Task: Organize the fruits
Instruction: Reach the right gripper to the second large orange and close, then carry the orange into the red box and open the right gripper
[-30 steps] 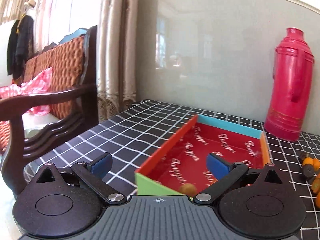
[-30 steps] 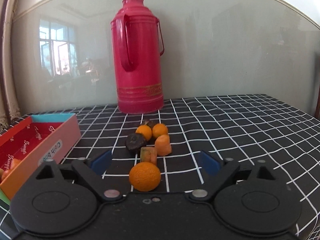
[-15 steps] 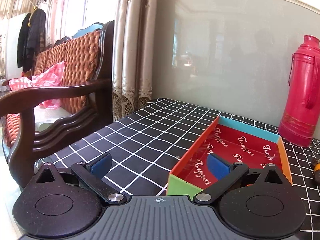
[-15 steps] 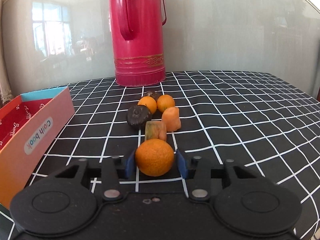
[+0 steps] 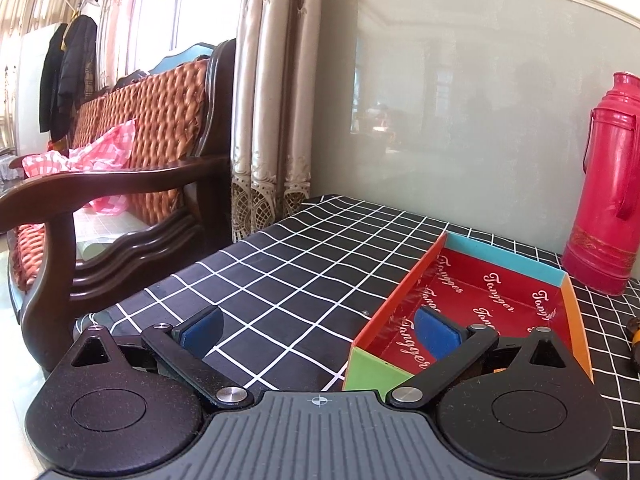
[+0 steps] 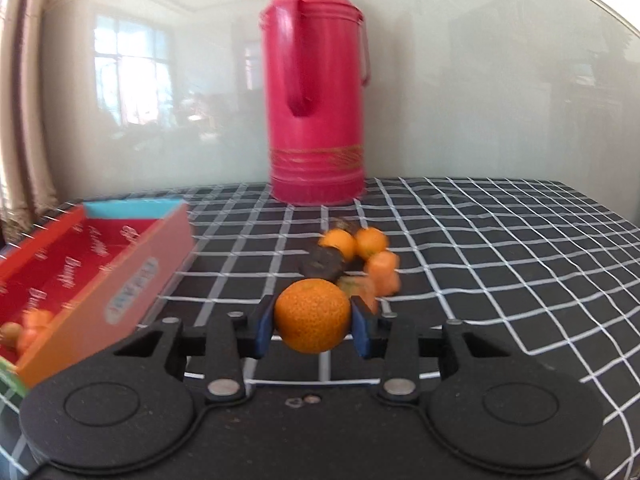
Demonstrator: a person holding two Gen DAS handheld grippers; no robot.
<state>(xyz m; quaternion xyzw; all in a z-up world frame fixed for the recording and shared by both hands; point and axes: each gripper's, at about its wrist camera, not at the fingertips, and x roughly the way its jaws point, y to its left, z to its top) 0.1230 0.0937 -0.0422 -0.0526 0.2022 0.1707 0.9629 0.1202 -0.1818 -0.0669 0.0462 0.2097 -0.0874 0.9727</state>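
My right gripper (image 6: 313,322) is shut on an orange (image 6: 312,314) and holds it above the checked tablecloth. Behind it lies a cluster of fruits (image 6: 352,256): small oranges, a dark fruit and orange pieces. The red-lined box (image 6: 92,264) stands to the left, with a few orange fruits (image 6: 28,328) in its near end. My left gripper (image 5: 318,334) is open and empty, its right finger (image 5: 434,334) over the box's near left corner. The box (image 5: 492,304) also shows in the left wrist view.
A red thermos (image 6: 316,96) stands at the back by the glossy wall; it also shows in the left wrist view (image 5: 608,208). A wooden armchair (image 5: 120,184) and curtains (image 5: 272,92) lie beyond the table's left edge.
My right gripper closed on the orange and lifted it off the cloth, moving toward the box. My left gripper drew back and left from the box, still open.
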